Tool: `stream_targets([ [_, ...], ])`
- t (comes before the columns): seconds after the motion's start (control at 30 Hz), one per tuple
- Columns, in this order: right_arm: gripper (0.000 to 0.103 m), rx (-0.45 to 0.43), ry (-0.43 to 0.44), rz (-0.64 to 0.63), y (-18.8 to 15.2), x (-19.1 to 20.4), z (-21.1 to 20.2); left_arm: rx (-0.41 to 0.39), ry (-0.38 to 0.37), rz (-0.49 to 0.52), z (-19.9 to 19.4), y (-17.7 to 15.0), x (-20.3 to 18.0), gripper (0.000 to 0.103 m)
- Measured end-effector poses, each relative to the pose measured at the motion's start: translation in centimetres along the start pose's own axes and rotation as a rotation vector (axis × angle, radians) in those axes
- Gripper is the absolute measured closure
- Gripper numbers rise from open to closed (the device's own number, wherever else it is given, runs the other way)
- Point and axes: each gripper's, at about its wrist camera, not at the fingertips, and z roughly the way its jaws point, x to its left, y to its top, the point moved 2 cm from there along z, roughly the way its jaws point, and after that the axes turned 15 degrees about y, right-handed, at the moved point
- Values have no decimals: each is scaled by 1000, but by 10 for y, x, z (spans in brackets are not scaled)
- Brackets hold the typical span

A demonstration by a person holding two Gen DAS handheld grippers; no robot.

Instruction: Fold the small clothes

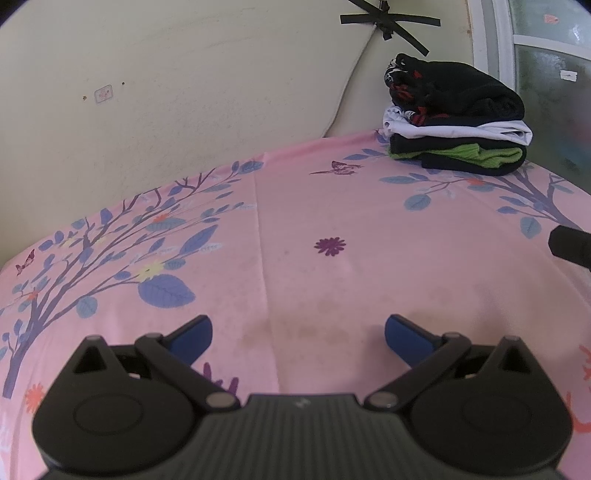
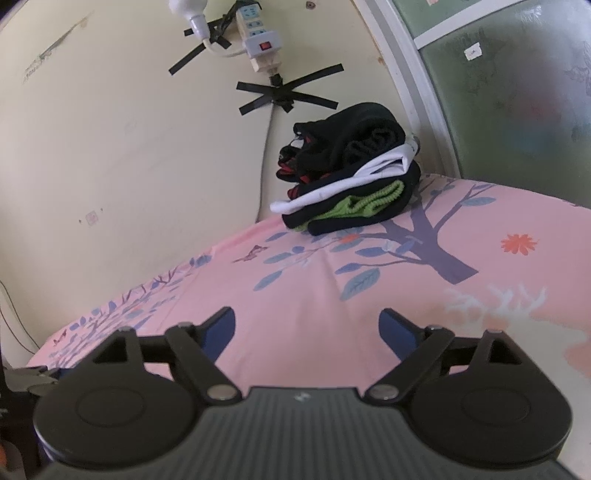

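While the left gripper (image 1: 298, 334) hung over the pink sheet (image 1: 332, 280), its 2 blue pads (image 1: 192, 338) stood far apart with nothing between them. Only bare sheet showed in the gap. The right gripper (image 2: 307, 332) was the same: wide open, its blue pads (image 2: 399, 334) apart, nothing held. Both pointed down a little at the bed.

Under them lay the pink sheet (image 2: 332, 306), printed with purple trees, blue leaves, small flowers and butterflies. A purple flower (image 1: 330, 246) sat on the sheet ahead of the left gripper. A faint brown stain (image 1: 295, 325) showed on the sheet between the left pads. At the right edge of the left view, a dark tip (image 1: 570, 245) poked in above the sheet; I could not tell what it was.

Well past both grippers, at the far corner of the bed, sat the pile of folded clothes (image 1: 458, 118). It had black pieces, a white one and a green one, with a black and red piece on top. From the right view the pile (image 2: 351, 170) leaned a bit toward the wall.

Behind the bed was a cream wall (image 1: 147, 92) with strips of black tape (image 2: 286, 94) crossed on it. A white power strip (image 2: 258, 33) hung above the tape. A window (image 2: 517, 92) with a white frame stood beside the pile.
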Motion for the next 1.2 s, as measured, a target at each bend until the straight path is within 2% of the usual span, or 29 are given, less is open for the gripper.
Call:
stream_targets([
  [1.2, 17, -15, 13, 5, 0, 1, -3, -1, 23, 5, 1, -1, 0, 0],
])
